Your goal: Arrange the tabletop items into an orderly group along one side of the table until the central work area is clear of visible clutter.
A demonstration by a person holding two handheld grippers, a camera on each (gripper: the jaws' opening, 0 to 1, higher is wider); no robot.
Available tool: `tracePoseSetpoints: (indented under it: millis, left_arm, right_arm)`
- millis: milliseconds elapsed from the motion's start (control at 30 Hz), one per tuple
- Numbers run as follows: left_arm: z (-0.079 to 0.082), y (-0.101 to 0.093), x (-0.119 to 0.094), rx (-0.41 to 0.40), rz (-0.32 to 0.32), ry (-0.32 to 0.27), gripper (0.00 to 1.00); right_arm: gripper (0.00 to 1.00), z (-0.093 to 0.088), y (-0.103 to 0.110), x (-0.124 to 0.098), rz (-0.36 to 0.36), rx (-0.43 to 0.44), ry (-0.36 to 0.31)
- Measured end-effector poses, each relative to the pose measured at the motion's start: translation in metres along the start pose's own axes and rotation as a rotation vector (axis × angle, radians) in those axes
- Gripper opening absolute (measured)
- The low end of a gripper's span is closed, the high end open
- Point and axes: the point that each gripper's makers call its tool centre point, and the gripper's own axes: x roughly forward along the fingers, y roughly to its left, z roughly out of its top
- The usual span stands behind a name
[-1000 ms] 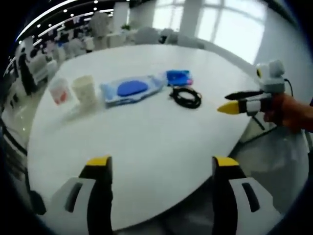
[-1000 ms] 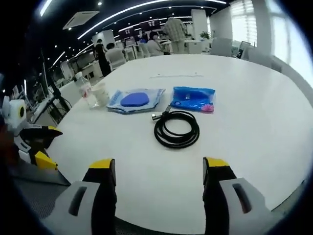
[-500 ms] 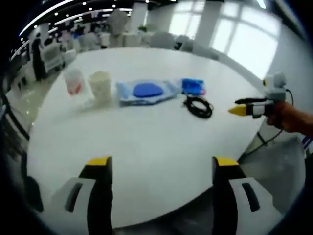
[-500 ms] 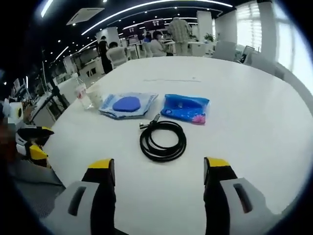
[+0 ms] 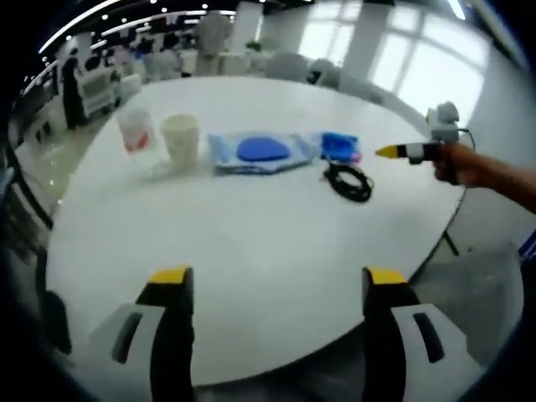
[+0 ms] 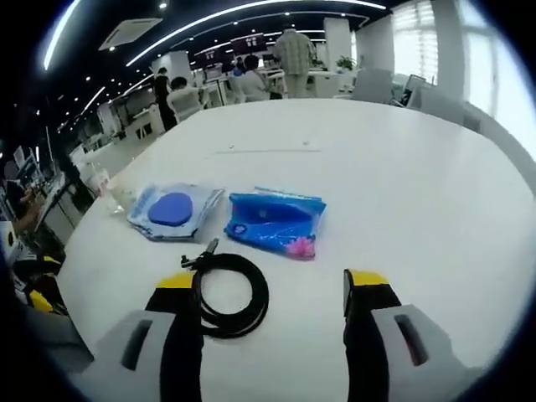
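Black coiled cable [image 6: 226, 295] lies on the white table [image 6: 402, 184], just before the right gripper [image 6: 272, 289], whose jaws are spread wide and empty. A grasp appears imminent; closure over the coil's rim is needed. The left gripper [image 5: 276, 280] is likewise open, empty.

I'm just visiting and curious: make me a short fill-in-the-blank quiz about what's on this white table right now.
The coiled cable is ____ in colour.
The right gripper hangs just above the ____.
The flat clear packet holds a round ____ pad.
The white cup stands ____.

Missing words: black; cable; blue; upright
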Motion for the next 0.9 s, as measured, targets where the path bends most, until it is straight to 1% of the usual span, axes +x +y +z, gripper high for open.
tracePoseSetpoints:
  millis: [167,200,267,367,400,433,467,567,600,700,733,800,833,867,900]
  left_arm:
    - [0.001,0.003,0.0,-0.014,0.007,-0.011,0.79]
    - [0.0,0.005,0.001,-0.022,0.014,-0.008,0.79]
    - [0.0,0.006,0.001,-0.028,0.02,-0.008,0.79]
    - [-0.001,0.01,0.002,-0.04,0.028,-0.005,0.79]
    - [-0.002,0.011,0.003,-0.043,0.031,-0.003,0.78]
    - [-0.002,0.011,0.002,-0.046,0.032,-0.002,0.78]
    - [-0.002,0.011,0.002,-0.048,0.034,-0.001,0.78]
    - [-0.001,0.011,0.002,-0.05,0.037,-0.001,0.78]
    - [-0.001,0.011,0.003,-0.049,0.037,-0.002,0.78]
    - [0.0,0.011,0.003,-0.047,0.035,-0.007,0.78]
    - [0.0,0.011,0.004,-0.046,0.035,-0.004,0.78]
    - [-0.002,0.011,0.005,-0.038,0.038,0.009,0.77]
    - [-0.003,0.011,0.005,-0.037,0.038,0.011,0.77]
    - [-0.003,0.011,0.005,-0.037,0.036,0.01,0.77]
    - [-0.003,0.011,0.005,-0.038,0.036,0.01,0.77]
  right_arm:
    - [0.65,0.008,-0.004,0.015,0.001,0.016,-0.004]
    - [0.64,0.01,-0.007,0.026,-0.002,0.015,0.004]
    - [0.62,0.01,-0.013,0.039,-0.01,0.022,0.017]
    - [0.57,0.01,-0.021,0.049,-0.022,0.051,0.021]
    - [0.55,0.01,-0.019,0.046,-0.028,0.058,0.024]
    - [0.53,0.008,-0.022,0.048,-0.036,0.065,0.029]
    - [0.47,0.009,-0.03,0.057,-0.039,0.077,0.032]
    - [0.26,0.009,-0.043,0.064,-0.07,0.111,0.025]
    - [0.24,0.01,-0.046,0.067,-0.072,0.119,0.022]
    - [0.25,0.011,-0.048,0.073,-0.073,0.138,0.027]
    - [0.23,0.011,-0.038,0.062,-0.076,0.137,0.033]
    - [0.18,0.011,-0.032,0.055,-0.087,0.122,0.047]
    - [0.14,0.009,-0.031,0.052,-0.093,0.116,0.055]
    - [0.11,0.011,-0.043,0.066,-0.089,0.117,0.059]
    - [0.1,0.011,-0.043,0.067,-0.086,0.116,0.062]
